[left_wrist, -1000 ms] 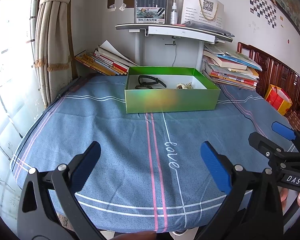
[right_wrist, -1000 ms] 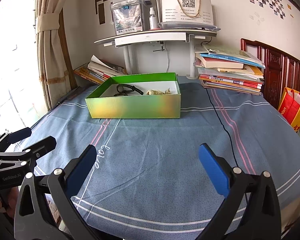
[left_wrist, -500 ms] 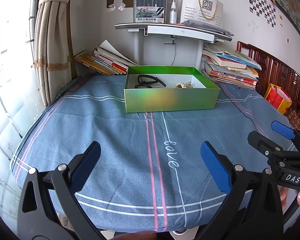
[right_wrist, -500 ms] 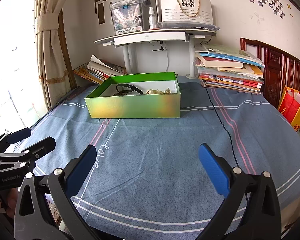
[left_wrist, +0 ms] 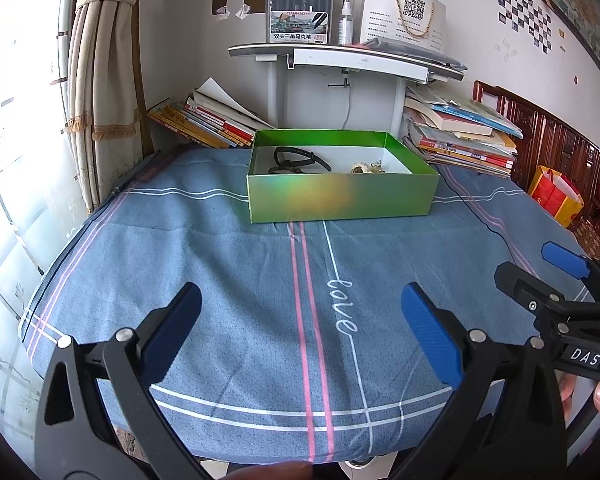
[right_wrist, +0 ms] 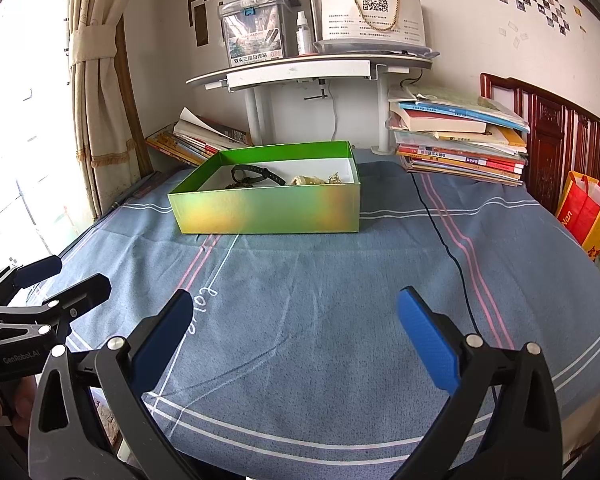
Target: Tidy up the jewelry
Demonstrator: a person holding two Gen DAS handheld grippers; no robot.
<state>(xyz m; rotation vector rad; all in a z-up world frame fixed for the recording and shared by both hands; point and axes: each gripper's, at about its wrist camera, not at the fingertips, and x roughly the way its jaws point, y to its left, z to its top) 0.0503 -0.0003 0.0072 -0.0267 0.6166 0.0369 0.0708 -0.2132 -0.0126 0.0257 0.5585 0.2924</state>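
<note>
A shiny green box (left_wrist: 342, 198) (right_wrist: 268, 210) stands open at the far side of the blue cloth. Inside lie a black strap-like band (left_wrist: 300, 157) (right_wrist: 256, 174) on the left and a small heap of gold jewelry (left_wrist: 366, 168) (right_wrist: 314, 179) on the right. My left gripper (left_wrist: 300, 320) is open and empty, low over the near edge of the cloth. My right gripper (right_wrist: 294, 320) is open and empty too, beside it on the right. Each shows in the other's view, the right one (left_wrist: 540, 276) and the left one (right_wrist: 60, 280).
The blue cloth (left_wrist: 228, 264) has pink and white stripes and the word "love". A thin black cable (right_wrist: 440, 232) runs across its right side. Book stacks (right_wrist: 456, 140) (left_wrist: 204, 120) and a white shelf stand (left_wrist: 340, 56) are behind the box. A curtain (left_wrist: 100, 80) hangs at left.
</note>
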